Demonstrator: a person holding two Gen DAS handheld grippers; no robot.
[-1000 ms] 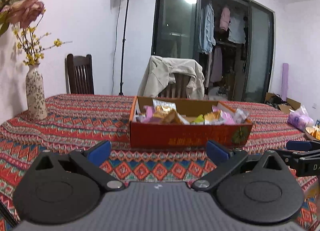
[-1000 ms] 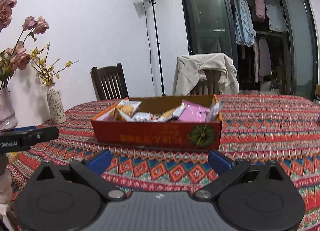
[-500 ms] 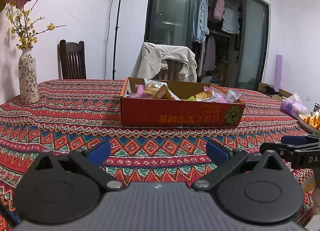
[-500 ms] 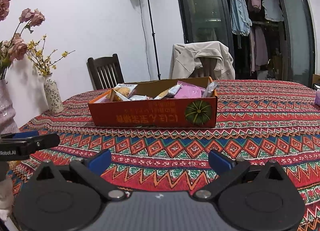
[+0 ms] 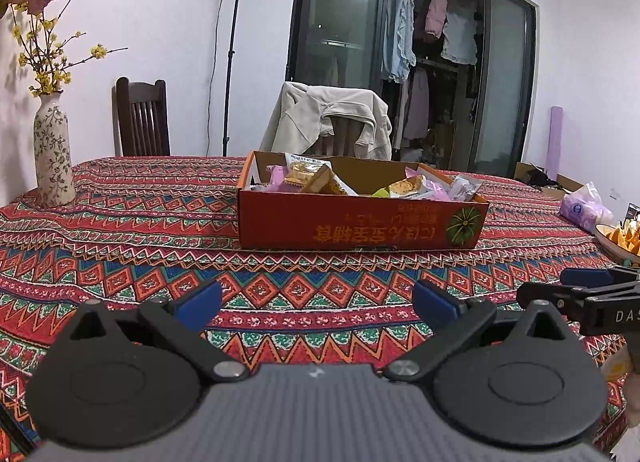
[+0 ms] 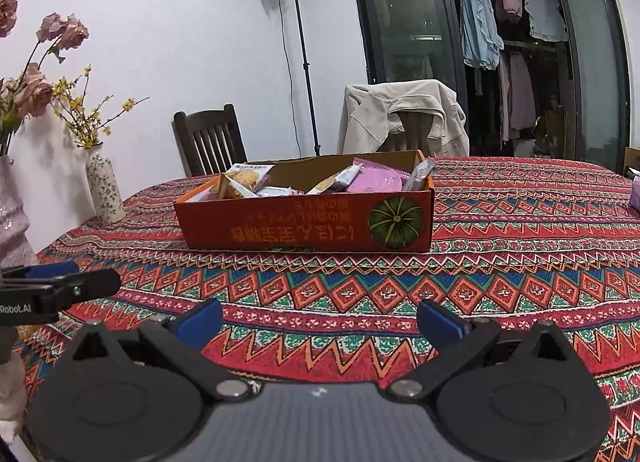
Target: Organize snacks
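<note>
Both grippers are held low over the near edge of the table [image 5: 120, 230], and nothing is gripped. The left gripper [image 5: 316, 302] is seen with its blue fingers spread wide, bare patterned cloth between them. The right gripper [image 6: 320, 318] is likewise spread apart and empty. The orange cardboard box [image 5: 360, 222] is set mid-table, well apart from both grippers, with a pumpkin picture printed on its front wall. Snack packets [image 5: 320, 182] are piled loosely inside it: a pink packet [image 6: 376, 182] is propped at the right end, a yellow biscuit packet [image 6: 244, 182] at the left. A flowered vase [image 5: 52, 154] is stood by the left edge, and a bowl [image 5: 616, 242] is glimpsed at the right edge.
</note>
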